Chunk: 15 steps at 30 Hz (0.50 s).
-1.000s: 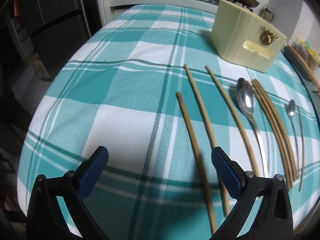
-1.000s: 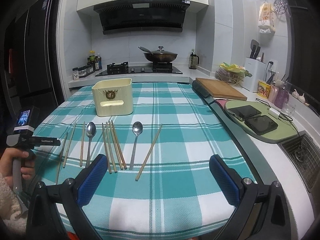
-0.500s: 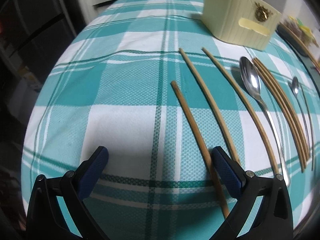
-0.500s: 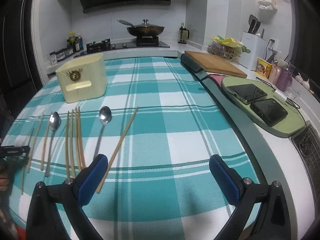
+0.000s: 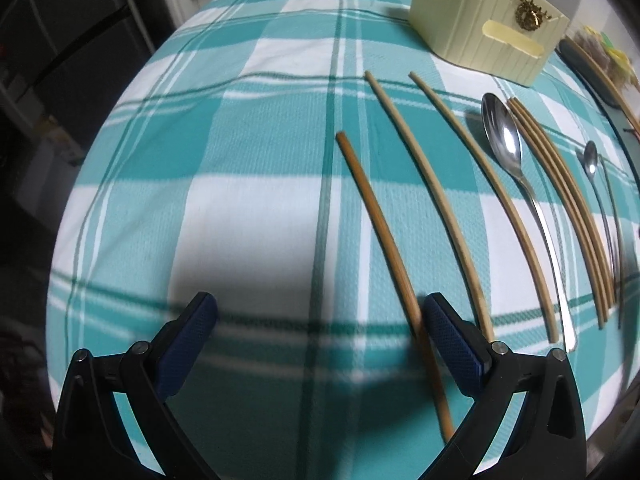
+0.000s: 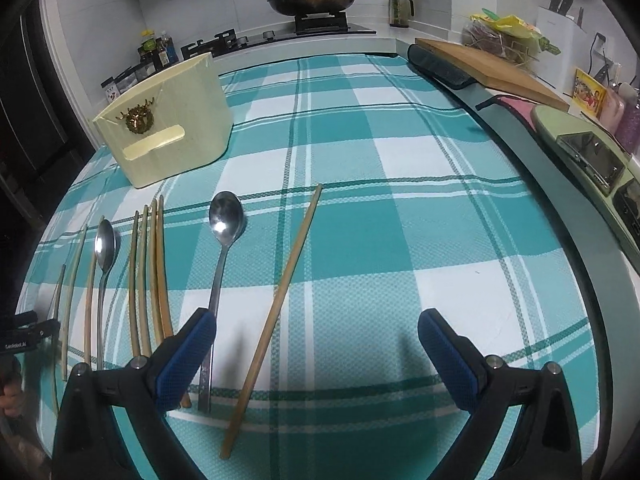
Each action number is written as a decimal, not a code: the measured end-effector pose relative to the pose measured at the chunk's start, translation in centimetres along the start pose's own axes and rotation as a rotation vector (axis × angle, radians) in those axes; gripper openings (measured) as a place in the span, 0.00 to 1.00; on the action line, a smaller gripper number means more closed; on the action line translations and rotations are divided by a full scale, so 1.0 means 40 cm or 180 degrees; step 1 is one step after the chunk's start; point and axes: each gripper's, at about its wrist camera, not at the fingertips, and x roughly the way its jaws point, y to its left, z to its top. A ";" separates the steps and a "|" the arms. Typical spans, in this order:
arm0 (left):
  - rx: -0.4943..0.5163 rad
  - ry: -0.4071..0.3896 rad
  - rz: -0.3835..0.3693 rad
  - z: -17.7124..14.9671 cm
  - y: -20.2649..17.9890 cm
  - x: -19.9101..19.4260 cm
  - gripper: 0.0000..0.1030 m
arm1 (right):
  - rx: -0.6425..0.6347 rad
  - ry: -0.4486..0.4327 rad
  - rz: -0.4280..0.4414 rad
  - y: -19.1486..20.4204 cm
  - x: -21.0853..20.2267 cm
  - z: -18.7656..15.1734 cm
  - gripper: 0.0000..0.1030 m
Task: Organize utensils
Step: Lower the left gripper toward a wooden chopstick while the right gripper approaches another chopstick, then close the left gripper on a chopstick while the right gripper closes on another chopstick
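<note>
Chopsticks and spoons lie in a row on the checked table (image 6: 400, 240), long axes running from the near edge toward the cream holder (image 6: 168, 128). The lone chopstick (image 6: 276, 300) leans right. Left gripper (image 5: 320, 322) gapes wide, holding nothing, now lower over the leftmost chopstick (image 5: 380, 232). Right gripper (image 6: 316, 334), equally wide and empty, has dropped closer too.

Ahead of my tools, the checked tablecloth (image 6: 400, 240) carries chopsticks (image 6: 280, 280), two spoons (image 6: 224, 232), possibly more, and a cream box (image 6: 172, 120).
</note>
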 end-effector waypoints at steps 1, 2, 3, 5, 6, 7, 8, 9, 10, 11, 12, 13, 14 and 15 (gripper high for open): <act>-0.0031 0.0015 0.0014 -0.013 -0.006 -0.006 0.99 | -0.0020 0.0034 0.0027 0.002 0.017 0.008 0.87; -0.0052 0.0027 0.0017 -0.024 -0.011 -0.013 0.94 | -0.0048 0.0068 0.0049 0.006 0.034 0.015 0.83; -0.0049 0.0007 0.0020 -0.030 -0.017 -0.020 0.87 | -0.0089 0.0111 0.0047 0.012 0.053 0.020 0.76; 0.0034 -0.0037 0.0010 -0.039 -0.032 -0.035 0.74 | -0.0199 0.0215 0.0007 0.027 0.087 0.023 0.56; 0.0066 -0.0044 -0.0016 -0.038 -0.035 -0.038 0.66 | -0.0259 0.0217 -0.0041 0.034 0.093 0.022 0.48; 0.0106 -0.0056 -0.0028 -0.035 -0.038 -0.041 0.60 | -0.0345 0.0181 -0.0088 0.043 0.093 0.022 0.44; 0.0150 -0.0078 -0.0041 -0.030 -0.040 -0.044 0.46 | -0.0426 0.0181 -0.0116 0.048 0.092 0.020 0.39; 0.0194 -0.0090 -0.0059 -0.021 -0.041 -0.044 0.31 | -0.0469 0.0176 -0.0125 0.049 0.090 0.018 0.28; 0.0228 -0.0095 -0.0066 -0.010 -0.040 -0.043 0.23 | -0.0483 0.0174 -0.0133 0.047 0.088 0.016 0.22; 0.0275 -0.0107 -0.0074 0.004 -0.040 -0.040 0.08 | -0.0500 0.0170 -0.0137 0.041 0.087 0.016 0.19; 0.0315 -0.0116 -0.0084 0.018 -0.040 -0.035 0.06 | -0.0514 0.0172 -0.0155 0.035 0.086 0.016 0.11; 0.0364 -0.0139 -0.0113 0.031 -0.039 -0.030 0.05 | -0.0522 0.0172 -0.0161 0.028 0.085 0.015 0.08; 0.0410 -0.0167 -0.0145 0.045 -0.038 -0.023 0.05 | -0.0531 0.0176 -0.0158 0.019 0.084 0.015 0.07; 0.0440 -0.0188 -0.0165 0.066 -0.036 -0.015 0.05 | -0.0544 0.0177 -0.0162 0.011 0.083 0.015 0.06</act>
